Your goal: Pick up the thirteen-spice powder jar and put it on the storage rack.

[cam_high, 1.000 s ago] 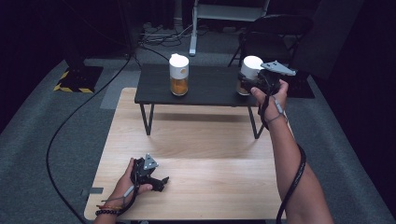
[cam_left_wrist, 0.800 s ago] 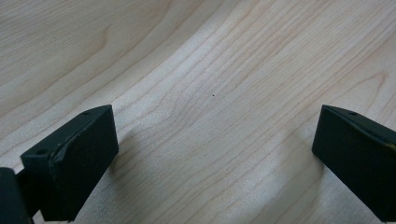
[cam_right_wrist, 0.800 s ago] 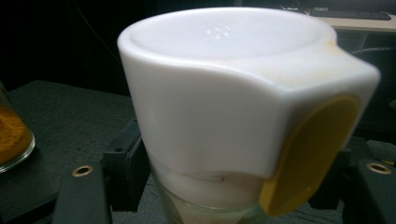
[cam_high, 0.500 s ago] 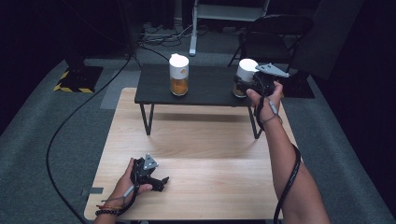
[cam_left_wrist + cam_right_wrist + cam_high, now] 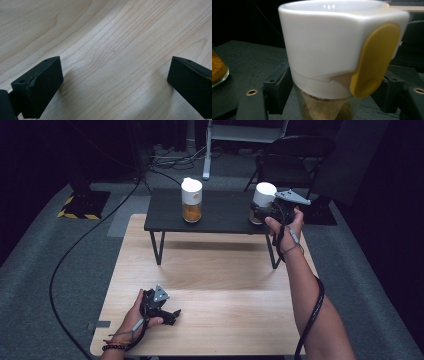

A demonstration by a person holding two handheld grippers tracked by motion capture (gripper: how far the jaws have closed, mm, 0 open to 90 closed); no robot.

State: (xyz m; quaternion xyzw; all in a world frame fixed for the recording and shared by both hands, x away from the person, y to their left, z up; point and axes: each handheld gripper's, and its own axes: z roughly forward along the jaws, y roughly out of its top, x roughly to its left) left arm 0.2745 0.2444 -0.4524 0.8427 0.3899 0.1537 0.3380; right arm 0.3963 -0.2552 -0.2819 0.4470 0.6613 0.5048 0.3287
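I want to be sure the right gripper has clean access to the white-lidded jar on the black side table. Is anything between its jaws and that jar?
Nothing visible stands in the way. The right gripper already has its jaws on either side of the jar, which sits directly between them; they have just been opening. The other jar stands well apart on the black table.

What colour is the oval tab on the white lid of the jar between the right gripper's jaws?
Mustard yellow; the tab on the jar's white lid shows best in the right gripper view.

My jaws, just opening, flanked the white-lidded jar (image 5: pixel 337 57) with its yellow tab (image 5: pixel 375 60) on the black table (image 5: pixel 249 60).
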